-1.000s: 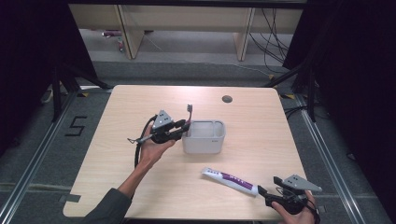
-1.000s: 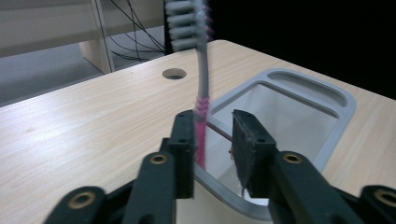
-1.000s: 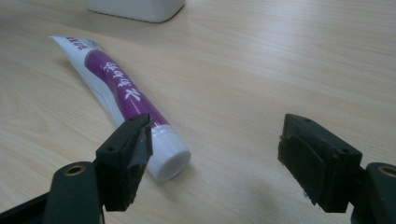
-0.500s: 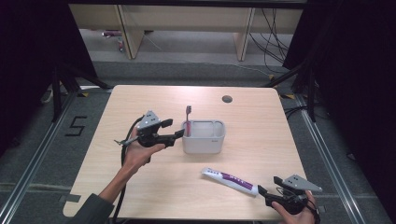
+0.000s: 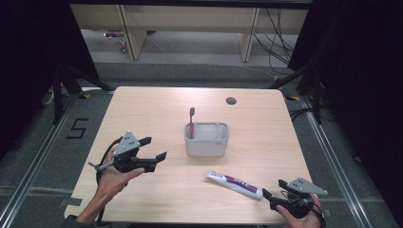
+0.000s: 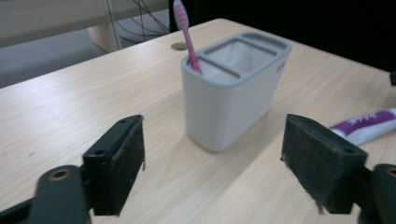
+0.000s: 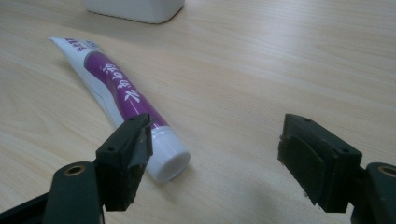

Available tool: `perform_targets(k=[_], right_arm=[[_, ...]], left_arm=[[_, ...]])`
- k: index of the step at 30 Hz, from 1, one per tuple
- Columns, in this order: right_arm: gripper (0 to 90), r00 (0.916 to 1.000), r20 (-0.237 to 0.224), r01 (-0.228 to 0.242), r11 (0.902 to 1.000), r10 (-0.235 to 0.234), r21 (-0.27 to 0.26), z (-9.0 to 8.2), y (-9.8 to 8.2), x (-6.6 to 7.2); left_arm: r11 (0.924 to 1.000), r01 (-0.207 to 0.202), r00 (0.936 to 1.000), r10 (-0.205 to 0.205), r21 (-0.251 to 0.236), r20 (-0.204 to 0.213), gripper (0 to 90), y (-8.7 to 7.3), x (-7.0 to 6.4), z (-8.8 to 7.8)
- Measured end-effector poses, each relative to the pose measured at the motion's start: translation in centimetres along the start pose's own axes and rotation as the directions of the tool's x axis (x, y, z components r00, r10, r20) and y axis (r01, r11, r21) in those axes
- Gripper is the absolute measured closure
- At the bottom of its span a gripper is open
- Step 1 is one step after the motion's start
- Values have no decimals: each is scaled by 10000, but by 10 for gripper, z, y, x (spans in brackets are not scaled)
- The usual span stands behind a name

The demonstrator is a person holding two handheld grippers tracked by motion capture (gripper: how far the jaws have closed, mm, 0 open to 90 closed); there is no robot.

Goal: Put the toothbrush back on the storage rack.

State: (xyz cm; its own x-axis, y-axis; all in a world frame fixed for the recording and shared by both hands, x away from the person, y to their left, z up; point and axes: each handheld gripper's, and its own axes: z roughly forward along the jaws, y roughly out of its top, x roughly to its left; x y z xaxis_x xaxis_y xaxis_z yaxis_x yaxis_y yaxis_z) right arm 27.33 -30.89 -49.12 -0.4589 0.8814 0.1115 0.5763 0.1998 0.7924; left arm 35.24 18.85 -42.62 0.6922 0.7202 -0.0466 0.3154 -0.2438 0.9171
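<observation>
A white holder with a grey rim (image 5: pixel 206 139) stands mid-table. A pink toothbrush (image 5: pixel 191 121) stands upright in its left compartment, also seen in the left gripper view as the toothbrush (image 6: pixel 184 32) in the holder (image 6: pixel 233 107). My left gripper (image 5: pixel 156 147) hovers to the left of the holder. Its jaws have just been opening, and they stand open with nothing between them (image 6: pixel 212 172). A white and purple toothpaste tube (image 5: pixel 234 183) lies flat at the front right. My right gripper (image 5: pixel 273 187) is open just beyond the cap end of the tube (image 7: pixel 121 98), not touching it.
The wooden table (image 5: pixel 157 109) has a round cable hole (image 5: pixel 231 100) near its far edge. Shelving and cables stand on the floor behind the table. A floor marking "5" (image 5: pixel 77 128) lies to the left.
The left gripper has let go of the toothbrush, which stays in the holder, and has drawn back to the left and front with its jaws opening. The right gripper has stayed in place.
</observation>
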Motion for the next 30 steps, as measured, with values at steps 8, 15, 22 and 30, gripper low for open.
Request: perform_targets(k=[8, 15, 22, 30], right_arm=[[263, 9995, 27, -312, 9994, 311, 115, 0, -1, 2], [271, 9998, 136, 128, 9998, -126, -121, -1, -1, -2], [271, 9995, 148, 277, 9995, -275, -166, 0, -1, 1], [271, 9997, 73, 227, 9997, -227, 14, 1, 0, 2]], left_arm=[[9995, 3, 9998, -9, 329, 179, 169, -27, -1, -17], [9980, 72, 9998, -83, 624, 173, 168, -47, -4, -27], [9918, 8, 9994, -54, 1281, 353, 170, -68, -15, -40], [9797, -15, 9995, -48, 2002, 309, 170, -85, -21, -43]])
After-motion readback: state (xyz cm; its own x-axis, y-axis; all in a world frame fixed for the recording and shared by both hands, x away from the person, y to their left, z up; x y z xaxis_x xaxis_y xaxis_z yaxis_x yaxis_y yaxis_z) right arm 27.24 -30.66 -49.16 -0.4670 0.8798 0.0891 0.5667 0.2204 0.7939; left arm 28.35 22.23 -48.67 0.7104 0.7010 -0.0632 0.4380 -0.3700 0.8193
